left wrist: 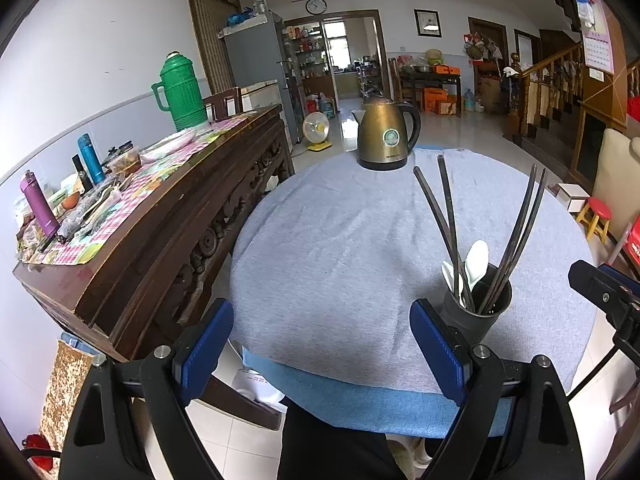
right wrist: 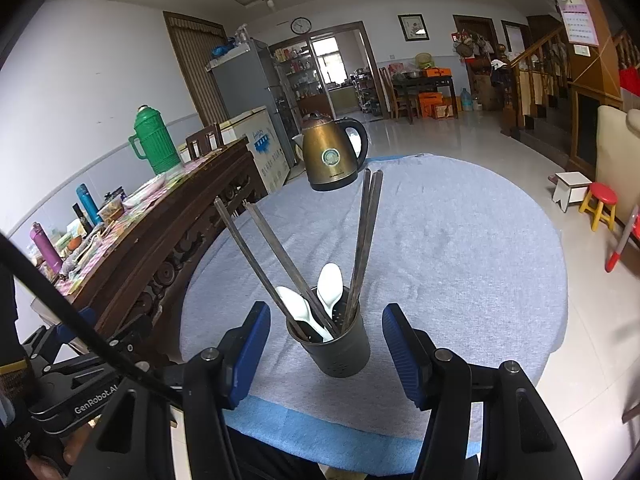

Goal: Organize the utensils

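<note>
Since the chopsticks [right wrist: 280,264] and spoons [right wrist: 330,284] already stand upright in the holder [right wrist: 340,350], right gripper [right wrist: 326,344] frames it with fingers apart, gripping nothing, while left gripper [left wrist: 320,336] waits beside it, spread and empty.

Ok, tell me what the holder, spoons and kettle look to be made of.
Holder: dark matte metal or plastic, with small punched holes; unclear which.
Spoons: glossy white, ceramic or plastic.
Kettle: brushed bronze-toned metal with soft sheen, black plastic-looking handle and base.

Grey-blue cloth on the round table [left wrist: 340,248] lies bare across its left and middle; dark cylindrical utensil holder [right wrist: 334,346] with splayed dark chopsticks [right wrist: 276,264] blocks near side; bronze electric kettle [left wrist: 386,136] stands at far edge.
</note>
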`<control>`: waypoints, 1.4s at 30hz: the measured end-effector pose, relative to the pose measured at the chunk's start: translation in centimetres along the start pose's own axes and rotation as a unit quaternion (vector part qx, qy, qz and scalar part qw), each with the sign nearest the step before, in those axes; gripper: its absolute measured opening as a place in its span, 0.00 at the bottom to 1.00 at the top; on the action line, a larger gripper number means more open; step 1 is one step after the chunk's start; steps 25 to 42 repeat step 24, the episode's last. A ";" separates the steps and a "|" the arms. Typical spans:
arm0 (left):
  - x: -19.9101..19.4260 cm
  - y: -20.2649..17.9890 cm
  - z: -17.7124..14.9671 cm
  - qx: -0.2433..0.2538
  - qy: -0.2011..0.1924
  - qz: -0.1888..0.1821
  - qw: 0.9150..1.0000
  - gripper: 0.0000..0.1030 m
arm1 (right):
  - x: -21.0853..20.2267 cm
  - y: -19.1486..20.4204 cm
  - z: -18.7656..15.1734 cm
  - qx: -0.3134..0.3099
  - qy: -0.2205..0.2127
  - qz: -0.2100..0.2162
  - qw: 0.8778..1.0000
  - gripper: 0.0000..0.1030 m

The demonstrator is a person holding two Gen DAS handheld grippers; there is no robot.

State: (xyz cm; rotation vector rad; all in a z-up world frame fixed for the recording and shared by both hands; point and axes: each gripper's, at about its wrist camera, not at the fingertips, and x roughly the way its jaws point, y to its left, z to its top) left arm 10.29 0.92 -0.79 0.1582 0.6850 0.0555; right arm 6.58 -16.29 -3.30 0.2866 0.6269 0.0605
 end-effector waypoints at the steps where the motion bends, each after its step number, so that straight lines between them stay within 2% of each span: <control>1: 0.1 -0.1 0.1 0.000 0.001 -0.001 1.000 0.87 | 0.1 -0.1 0.0 0.002 0.001 0.000 1.000 0.60; 18: 3.2 -1.0 0.7 0.007 0.027 -0.013 1.000 0.87 | 3.1 -1.6 0.8 0.018 0.017 -0.015 1.000 0.60; 22: 4.0 -0.7 0.9 -0.008 0.020 -0.023 1.000 0.87 | 4.1 -2.7 0.8 0.023 0.014 -0.022 0.999 0.60; 24: 5.3 -0.5 1.3 -0.012 0.027 -0.027 0.999 0.87 | 4.5 -3.5 0.8 0.021 0.005 -0.033 0.999 0.65; 42: 5.3 -0.5 1.3 -0.012 0.027 -0.027 0.999 0.87 | 4.5 -3.5 0.8 0.021 0.005 -0.033 0.999 0.65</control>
